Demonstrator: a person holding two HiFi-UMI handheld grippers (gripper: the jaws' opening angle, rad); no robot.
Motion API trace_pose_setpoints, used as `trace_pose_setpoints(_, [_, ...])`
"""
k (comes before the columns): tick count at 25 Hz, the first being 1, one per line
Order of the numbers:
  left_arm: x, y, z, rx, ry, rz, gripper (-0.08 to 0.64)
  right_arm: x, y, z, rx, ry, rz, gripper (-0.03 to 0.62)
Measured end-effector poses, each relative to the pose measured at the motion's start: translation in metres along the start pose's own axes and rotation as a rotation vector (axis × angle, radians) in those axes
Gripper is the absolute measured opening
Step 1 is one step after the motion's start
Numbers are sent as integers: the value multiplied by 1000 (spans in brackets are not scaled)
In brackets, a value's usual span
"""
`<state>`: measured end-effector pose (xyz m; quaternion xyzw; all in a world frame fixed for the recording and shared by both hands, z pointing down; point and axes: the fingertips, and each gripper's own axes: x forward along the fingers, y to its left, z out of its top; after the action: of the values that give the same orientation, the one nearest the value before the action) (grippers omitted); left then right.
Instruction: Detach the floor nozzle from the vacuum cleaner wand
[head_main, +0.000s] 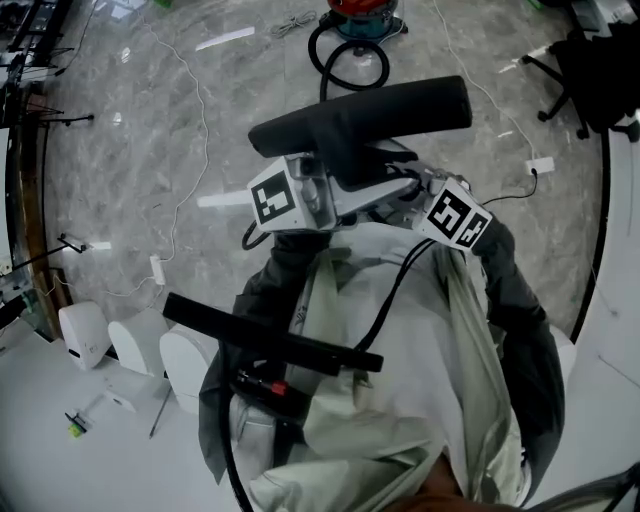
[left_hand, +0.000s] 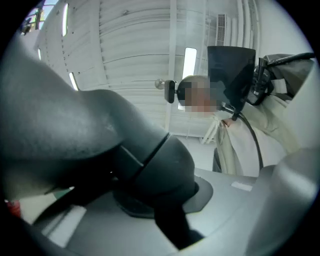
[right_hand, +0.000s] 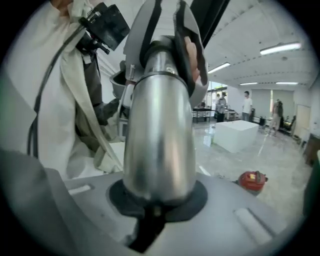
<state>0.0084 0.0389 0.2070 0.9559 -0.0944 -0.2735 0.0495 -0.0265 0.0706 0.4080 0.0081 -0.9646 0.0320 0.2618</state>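
Our left gripper (left_hand: 162, 202) jaws clamp the black plastic floor nozzle (head_main: 370, 112), right gripper (right_hand: 159, 200) jaws the shiny metal wand (right_hand: 160, 130); pulling crooked would probably jam them.

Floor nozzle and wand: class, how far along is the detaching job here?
Done: left tool grips the nozzle's neck, right tool grips the metal wand. In hand: both held up, floor nozzle raised. To do: wand sits in the neck, not yet pulled apart.
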Motion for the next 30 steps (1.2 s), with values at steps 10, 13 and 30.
trace_pose_setpoints(10, [-8, 59, 3, -79, -14, 459, 75, -14, -49, -10, 83, 121, -617, 46])
trace_pose_setpoints(13, [2, 45, -1, -71, -16, 336, 75, -15, -40, -13, 72, 91, -506, 46])
trace_pose_setpoints(30, [9, 44, 3, -73, -15, 324, 75, -19, -42, -10, 99, 71, -561, 43])
